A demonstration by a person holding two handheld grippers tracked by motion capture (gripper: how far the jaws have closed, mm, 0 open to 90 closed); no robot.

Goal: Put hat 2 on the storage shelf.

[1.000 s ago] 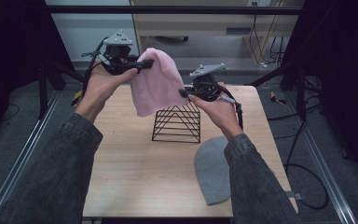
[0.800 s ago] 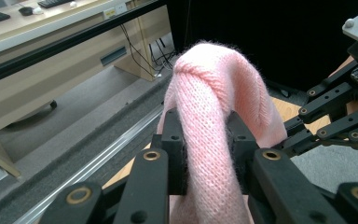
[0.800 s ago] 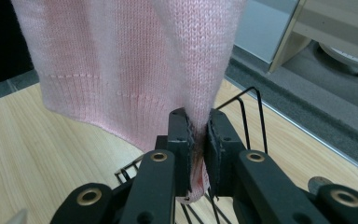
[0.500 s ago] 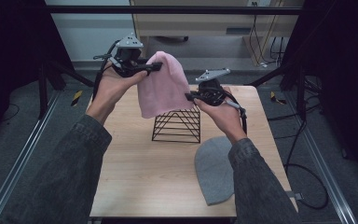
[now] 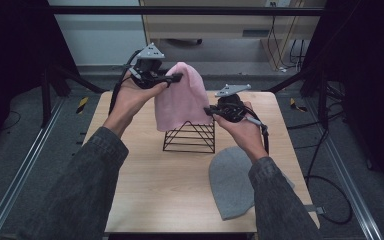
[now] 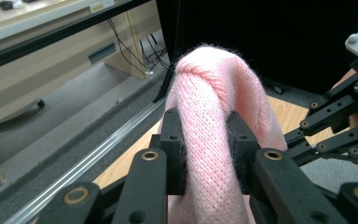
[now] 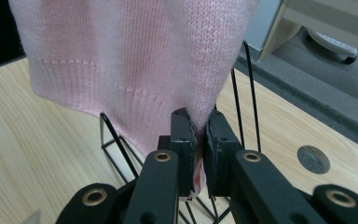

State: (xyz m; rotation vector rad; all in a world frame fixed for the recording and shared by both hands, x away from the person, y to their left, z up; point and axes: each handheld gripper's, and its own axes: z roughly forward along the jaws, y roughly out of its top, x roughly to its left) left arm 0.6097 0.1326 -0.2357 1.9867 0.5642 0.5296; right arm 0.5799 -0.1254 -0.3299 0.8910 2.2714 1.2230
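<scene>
From where I stand, the pink knitted hat hangs in the air just above the middle of the high view, stretched between the two hand-held tools and dangling over the black wire rack that sits at the centre of the wooden table. The left gripper, up at the upper left of the hat, has its jaws clamped on a thick rolled bunch of the knit; in the left gripper view the wool bulges up between the pads in a fat hump. The right gripper, lower and right of centre, pinches the ribbed hem, and in the right gripper view its jaws are nearly together with just a thin fold of the hem between them, the rack's wires directly behind. A second hat, grey, lies flat on the table at the lower right, partly under the person's right sleeve. The pink one looks light, soft and stretchy, with nothing fragile about it; I'd judge it will sag and fold wherever it isn't held, and the fuzzy loops could catch on the rack's wire corners. The ribbed hem seems the best place to hold, since it is the firmest edge and keeps the mouth open; a thin pinch like the right one may slip if pulled hard.
</scene>
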